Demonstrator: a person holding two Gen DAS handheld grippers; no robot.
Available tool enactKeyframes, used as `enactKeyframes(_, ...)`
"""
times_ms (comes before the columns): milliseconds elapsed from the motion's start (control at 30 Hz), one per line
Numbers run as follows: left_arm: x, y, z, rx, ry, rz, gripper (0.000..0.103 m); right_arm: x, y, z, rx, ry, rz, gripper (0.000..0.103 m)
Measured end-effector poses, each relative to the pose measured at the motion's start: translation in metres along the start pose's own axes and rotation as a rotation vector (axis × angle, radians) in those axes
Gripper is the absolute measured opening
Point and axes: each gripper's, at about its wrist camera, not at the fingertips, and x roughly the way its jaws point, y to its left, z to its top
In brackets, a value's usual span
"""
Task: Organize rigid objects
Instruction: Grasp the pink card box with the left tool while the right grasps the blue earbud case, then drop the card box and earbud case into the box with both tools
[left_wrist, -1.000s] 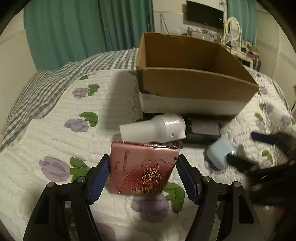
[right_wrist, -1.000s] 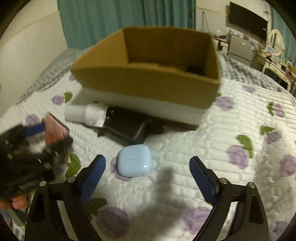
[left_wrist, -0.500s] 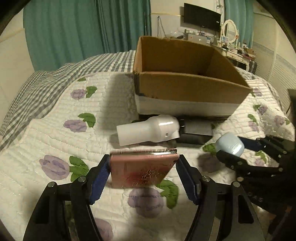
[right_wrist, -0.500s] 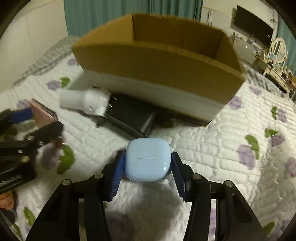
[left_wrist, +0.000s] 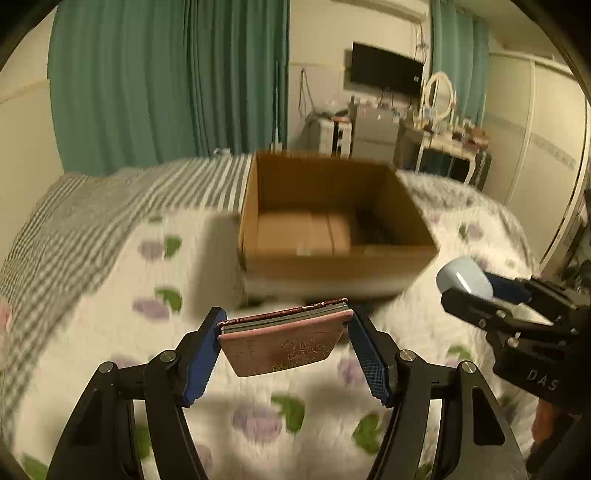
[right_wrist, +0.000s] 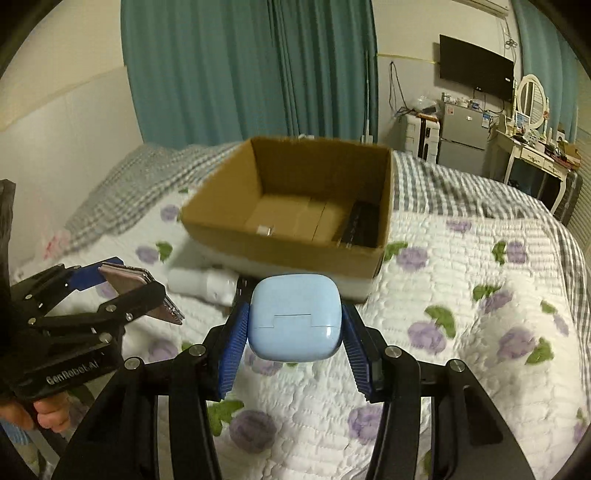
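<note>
My left gripper (left_wrist: 284, 345) is shut on a flat pink case with a gold rose pattern (left_wrist: 282, 341), held above the quilt in front of the open cardboard box (left_wrist: 332, 262). It also shows in the right wrist view (right_wrist: 129, 282). My right gripper (right_wrist: 293, 328) is shut on a light blue earbud case (right_wrist: 293, 317), also raised, in front of the box (right_wrist: 280, 251). The blue case shows at right in the left wrist view (left_wrist: 463, 278). A dark object (right_wrist: 360, 221) lies inside the box at its right side.
A white cylindrical device (right_wrist: 201, 286) and a dark flat item lie on the floral quilt (right_wrist: 461, 314) in front of the box. Teal curtains, a wall TV, a small fridge and a dressing table (right_wrist: 532, 147) stand behind the bed.
My right gripper closed on the blue case and lifted it. My left gripper raised the pink case off the quilt. Both now look down into the box from higher up.
</note>
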Motion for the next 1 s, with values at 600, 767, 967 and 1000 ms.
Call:
enactKeyframes(600,0.149,-0.028,0.099,0.159,0.039,-0.008,0.069,0.105,-0.052,0.143,-0.022,-0.044,-0.039,0.05)
enactKeyframes(767,0.164,-0.025,0.085,0.188,0.044,-0.029,0.071,0.142,-0.061,0.137,0.004,-0.028,-0.017,0.05)
enactKeyframes(967,0.125,-0.026,0.083,0.144,-0.022,-0.023,0.072,0.117,-0.061,0.132,0.033,-0.083,0.002,0.075)
enactKeyframes(1000,0.119,-0.024,0.081,0.13,-0.02,-0.018,0.072,0.103,-0.062,0.13,0.032,-0.101,0.0,0.075)
